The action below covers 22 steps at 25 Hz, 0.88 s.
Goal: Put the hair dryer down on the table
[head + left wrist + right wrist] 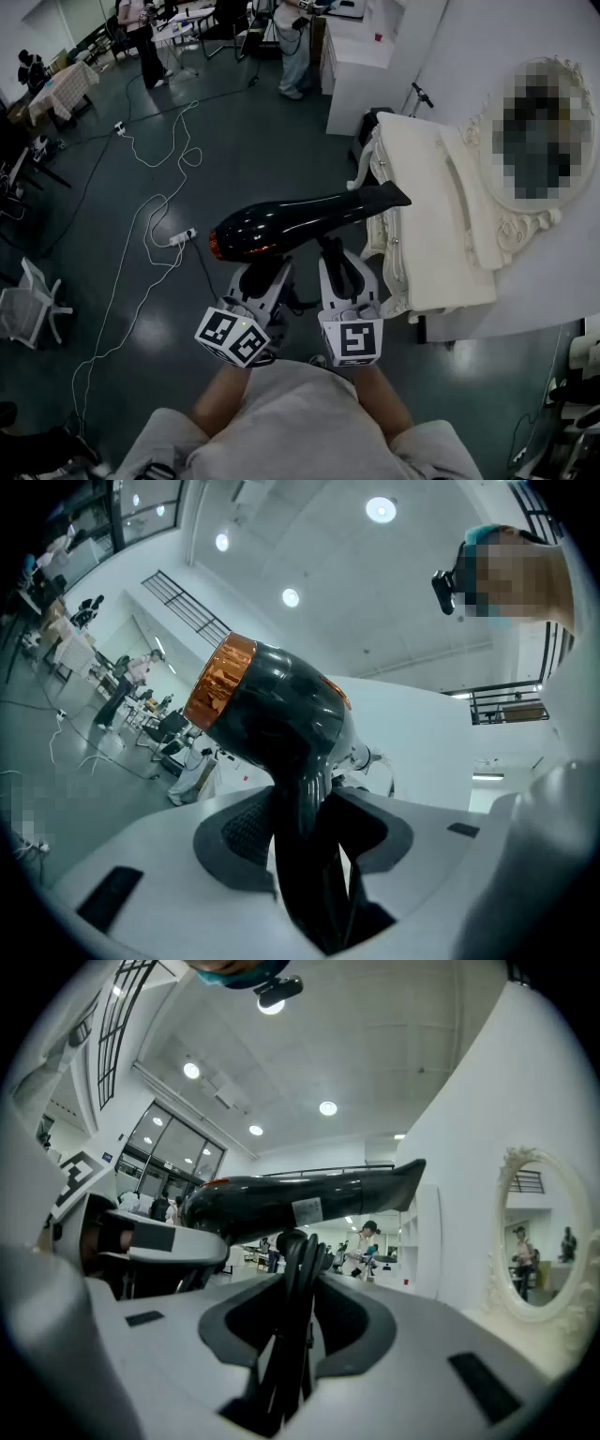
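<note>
- Left claw (259, 274) (305, 829) is clamped on the handle of a glossy black hair dryer with a copper-orange ring at its rear (291, 225) (272, 714) (300, 1194). The handle drops from the body straight down between the two pads.
- Right claw (336, 269) (295, 1309) sits just right of the left one. It is closed on a looped bundle of black cord (294, 1274) hanging under the dryer's barrel.
- The dryer is in the air above both claws and is not set down. It lies roughly level, orange end to the left and flattened nozzle to the right.
- Dryer looks: shiny dark shell with light glints, a long tapering barrel and a pale label on its side in the right gripper view.
- A cream-white dressing desk with carved, scrolled edges (427, 202) stands right of the dryer. In the head view the nozzle tip overlaps the desk's left edge; whether it is over the top I cannot tell.
- The desk's top is bare and pale. An oval mirror in an ornate white frame (514, 228) stands at the desk's right side.
- Left and far lies dark grey-green floor (244, 131) with white cables (155, 202) and a power strip (183, 236).
- A white cabinet (361, 56) stands beyond the desk.
- People stand well off at the far side.
</note>
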Each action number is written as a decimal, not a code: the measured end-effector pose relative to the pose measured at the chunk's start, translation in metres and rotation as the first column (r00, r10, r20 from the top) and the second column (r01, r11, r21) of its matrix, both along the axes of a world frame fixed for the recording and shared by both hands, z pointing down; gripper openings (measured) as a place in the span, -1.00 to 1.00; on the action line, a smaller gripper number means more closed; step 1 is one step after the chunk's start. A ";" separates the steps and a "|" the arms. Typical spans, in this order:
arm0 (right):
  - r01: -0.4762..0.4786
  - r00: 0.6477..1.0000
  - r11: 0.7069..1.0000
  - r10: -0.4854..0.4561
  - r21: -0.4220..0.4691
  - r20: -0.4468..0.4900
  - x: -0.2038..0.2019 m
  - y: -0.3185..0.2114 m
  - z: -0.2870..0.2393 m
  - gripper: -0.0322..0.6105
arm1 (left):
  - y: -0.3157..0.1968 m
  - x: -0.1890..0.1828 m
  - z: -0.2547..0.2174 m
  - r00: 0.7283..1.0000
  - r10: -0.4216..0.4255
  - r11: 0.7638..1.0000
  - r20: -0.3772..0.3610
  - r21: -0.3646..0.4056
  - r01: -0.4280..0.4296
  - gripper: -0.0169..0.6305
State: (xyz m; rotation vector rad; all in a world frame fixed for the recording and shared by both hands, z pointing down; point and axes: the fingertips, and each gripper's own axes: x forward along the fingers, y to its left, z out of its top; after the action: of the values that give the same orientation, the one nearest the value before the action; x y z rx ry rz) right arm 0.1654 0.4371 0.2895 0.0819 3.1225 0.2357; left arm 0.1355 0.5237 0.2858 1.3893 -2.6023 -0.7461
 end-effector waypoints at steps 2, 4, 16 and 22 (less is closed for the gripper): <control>-0.005 1.000 1.000 0.005 0.002 0.000 -0.002 0.008 0.001 -0.57 | 0.007 -0.003 0.002 1.000 0.007 1.000 -0.003 0.003 -0.007 -0.39; -0.009 1.000 1.000 0.009 0.005 -0.003 -0.004 0.014 0.003 -0.57 | 0.014 -0.005 0.004 1.000 0.013 1.000 -0.010 0.005 -0.013 -0.39; -0.078 0.997 0.997 0.078 -0.021 -0.021 -0.022 0.047 0.015 -0.57 | 0.045 -0.027 0.018 0.997 0.074 0.997 -0.034 -0.001 -0.074 -0.39; -0.129 0.991 0.990 0.126 -0.052 -0.041 -0.029 0.059 0.030 -0.57 | 0.056 -0.037 0.032 0.991 0.122 0.992 -0.060 -0.020 -0.123 -0.39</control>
State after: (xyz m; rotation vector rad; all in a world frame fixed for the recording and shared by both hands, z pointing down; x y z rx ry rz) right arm 0.1361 0.4956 0.3193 -0.1155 3.1723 0.1516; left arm 0.0982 0.5799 0.3181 1.4820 -2.4478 -0.7255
